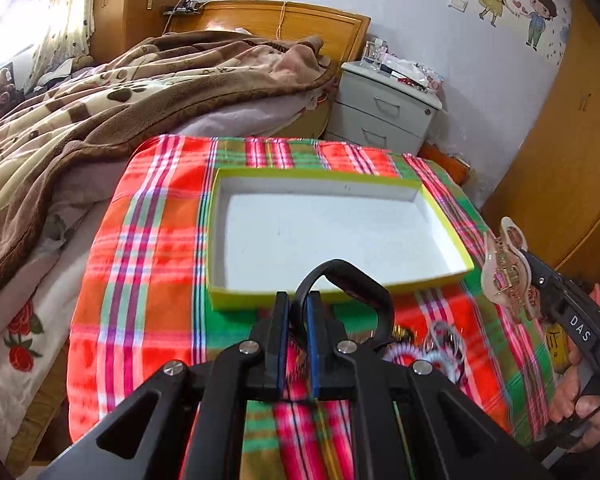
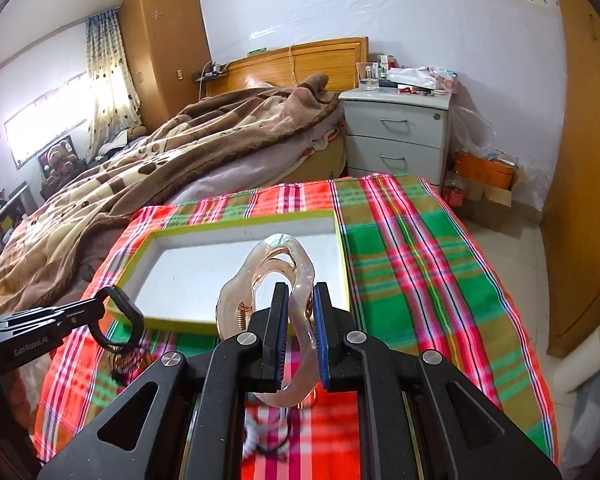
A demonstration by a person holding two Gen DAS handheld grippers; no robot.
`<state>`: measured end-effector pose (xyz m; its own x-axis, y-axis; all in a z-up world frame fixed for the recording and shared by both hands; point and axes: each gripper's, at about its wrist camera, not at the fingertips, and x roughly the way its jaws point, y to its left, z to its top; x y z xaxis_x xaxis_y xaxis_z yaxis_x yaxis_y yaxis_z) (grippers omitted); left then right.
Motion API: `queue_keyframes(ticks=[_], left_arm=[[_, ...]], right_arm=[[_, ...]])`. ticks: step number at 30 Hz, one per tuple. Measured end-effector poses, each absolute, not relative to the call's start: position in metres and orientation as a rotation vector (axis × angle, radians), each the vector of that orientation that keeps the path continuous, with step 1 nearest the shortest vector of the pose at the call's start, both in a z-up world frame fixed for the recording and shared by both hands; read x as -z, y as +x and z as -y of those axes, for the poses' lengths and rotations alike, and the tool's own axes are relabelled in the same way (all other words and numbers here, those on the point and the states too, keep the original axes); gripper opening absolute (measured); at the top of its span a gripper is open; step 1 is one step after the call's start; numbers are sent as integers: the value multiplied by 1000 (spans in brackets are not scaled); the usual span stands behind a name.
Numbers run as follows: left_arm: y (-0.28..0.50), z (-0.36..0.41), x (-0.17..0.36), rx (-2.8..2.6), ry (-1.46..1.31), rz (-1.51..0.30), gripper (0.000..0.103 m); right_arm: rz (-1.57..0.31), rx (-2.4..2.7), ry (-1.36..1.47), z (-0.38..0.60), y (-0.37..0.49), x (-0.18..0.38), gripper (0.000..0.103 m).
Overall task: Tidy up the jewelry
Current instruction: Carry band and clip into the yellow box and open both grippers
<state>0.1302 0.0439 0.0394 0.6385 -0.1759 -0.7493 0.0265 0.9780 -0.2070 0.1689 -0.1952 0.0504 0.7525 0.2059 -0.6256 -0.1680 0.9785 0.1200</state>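
My left hand-held gripper [image 1: 298,312] has its jaws pinched nearly together on a black band [image 1: 346,280], a loop that arches up past the fingertips, and my right hand-held gripper [image 2: 300,304] is closed part-way on a translucent pink hair claw clip [image 2: 272,276], its gold spring showing to the left of my left pad. Both pieces hang in the air just short of the shallow box [image 1: 444,220] with the lime-green rim and white floor, which lies straight ahead of both grippers and holds nothing yet. To do this well, I judge I should carry each piece forward over the near wall before letting go, keep the two apart so the band and clip land in separate areas, and lower them close to the floor so the clip does not bounce or tip out. Below and just right of my left gripper, a coiled hair tie and some tangled pieces [image 1: 428,352] wait on the cloth; they look likely to snag. The tabletop wears a red, green and orange plaid cloth [image 2: 420,264]. Beyond it lies a bed with a brown paw-print blanket [image 2: 172,152], a grey nightstand [image 2: 396,132], wooden wardrobes and cartoon wall stickers.
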Motion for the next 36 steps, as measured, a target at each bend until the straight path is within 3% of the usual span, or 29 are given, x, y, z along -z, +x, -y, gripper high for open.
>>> queue_keyframes(ticks=[18,36], left_arm=[[230,-60,-18,88,-213,-915,9],[269,-68,14,56,-213,-992,9]], right_arm=[[-840,-216,-3,173,277,-16,13],[-904,-175,-59,172,311,6,13]])
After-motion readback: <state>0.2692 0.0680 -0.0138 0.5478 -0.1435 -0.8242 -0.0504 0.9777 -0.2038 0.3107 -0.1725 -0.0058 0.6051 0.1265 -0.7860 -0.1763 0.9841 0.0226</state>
